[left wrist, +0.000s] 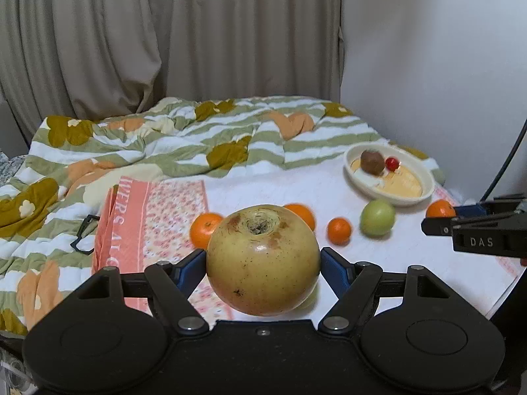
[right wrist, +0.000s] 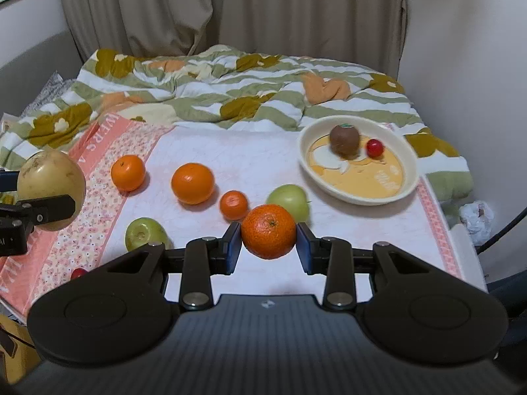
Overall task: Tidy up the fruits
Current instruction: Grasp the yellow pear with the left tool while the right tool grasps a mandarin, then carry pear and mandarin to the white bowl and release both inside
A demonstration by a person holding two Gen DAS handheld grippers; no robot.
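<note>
You have fruit in both hands: the left gripper (left wrist: 263, 260) is clamped on the big yellow pear (left wrist: 263, 260), lifted above the pink cloth (right wrist: 108, 204), and the right gripper (right wrist: 268, 242) is closed on an orange (right wrist: 268, 231) just in front of a green apple (right wrist: 289, 201). The bowl (right wrist: 408, 177) sits ahead to the right with a brown fruit (right wrist: 344, 140) and a small red one (right wrist: 375, 147) in its far half — so aim for the bare near half. Bring the orange in first, I'd say, since it is the nearer one; lower it close to the bowl's floor before letting go (round fruit rolls). Keep the pear level and squeezed evenly — its pads grip only at the widest part, and it looks heavy.
</note>
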